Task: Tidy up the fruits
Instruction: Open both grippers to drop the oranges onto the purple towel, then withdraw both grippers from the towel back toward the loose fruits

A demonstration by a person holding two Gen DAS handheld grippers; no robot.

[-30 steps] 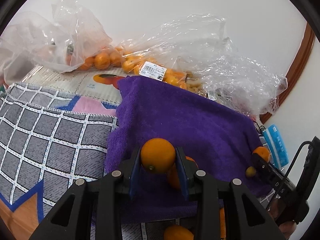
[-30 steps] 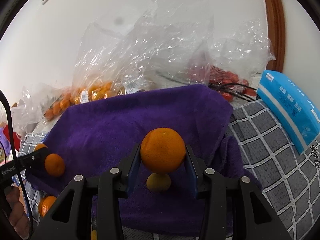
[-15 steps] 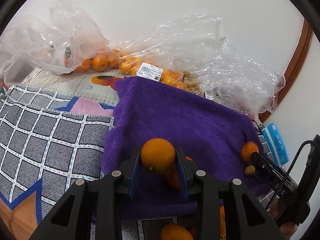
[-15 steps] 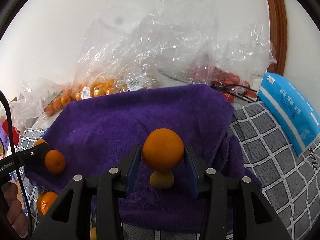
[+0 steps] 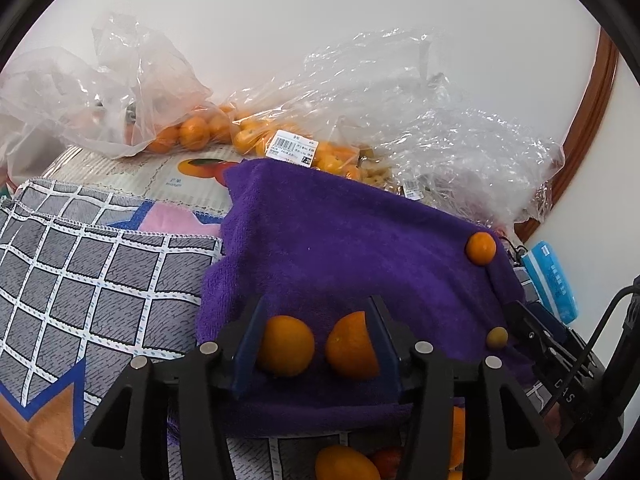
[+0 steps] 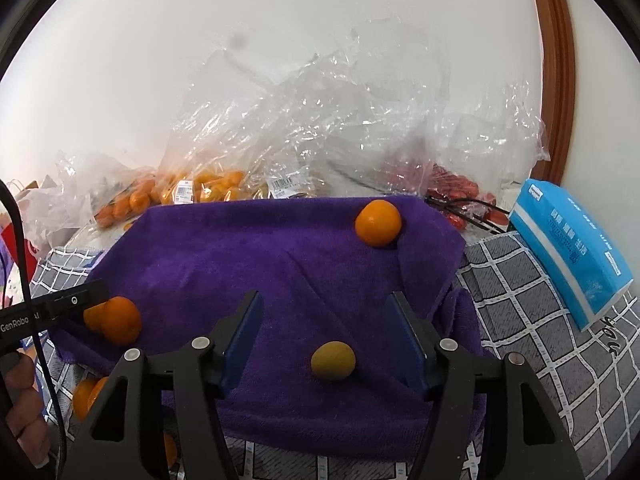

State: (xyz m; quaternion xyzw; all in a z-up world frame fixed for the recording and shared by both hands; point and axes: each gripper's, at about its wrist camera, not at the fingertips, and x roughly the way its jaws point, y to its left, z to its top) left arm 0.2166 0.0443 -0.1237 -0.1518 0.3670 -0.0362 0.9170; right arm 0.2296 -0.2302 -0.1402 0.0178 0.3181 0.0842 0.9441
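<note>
Purple towel [image 5: 340, 248] fills the middle of the left wrist view, spread over a grey checked cloth [image 5: 80, 280]. The left gripper [image 5: 316, 340] at the bottom has its jaws opening, with two oranges between them: one orange [image 5: 285, 346] sits right against the left pad, the other orange [image 5: 352, 346] is half hidden by the right pad. This view alone shows a fruit-print box [image 5: 192, 172] at upper left, under bags of oranges [image 5: 192, 132]. Another orange [image 5: 480, 248] sits at the towel's right edge, a small greenish fruit [image 5: 497, 337] lower down.

Right wrist view: the right gripper [image 6: 324, 340] is opening too, pads touching nothing, with that greenish-yellow fruit [image 6: 333, 361] lying on the towel [image 6: 240, 264] between them. A smooth round orange [image 6: 378, 223] rests at the towel's upper right. Only here you get red fruit in plastic [image 6: 452, 188] and a blue tissue pack [image 6: 568, 248] on the right. A hand [image 6: 24, 400] shows at lower left.
</note>
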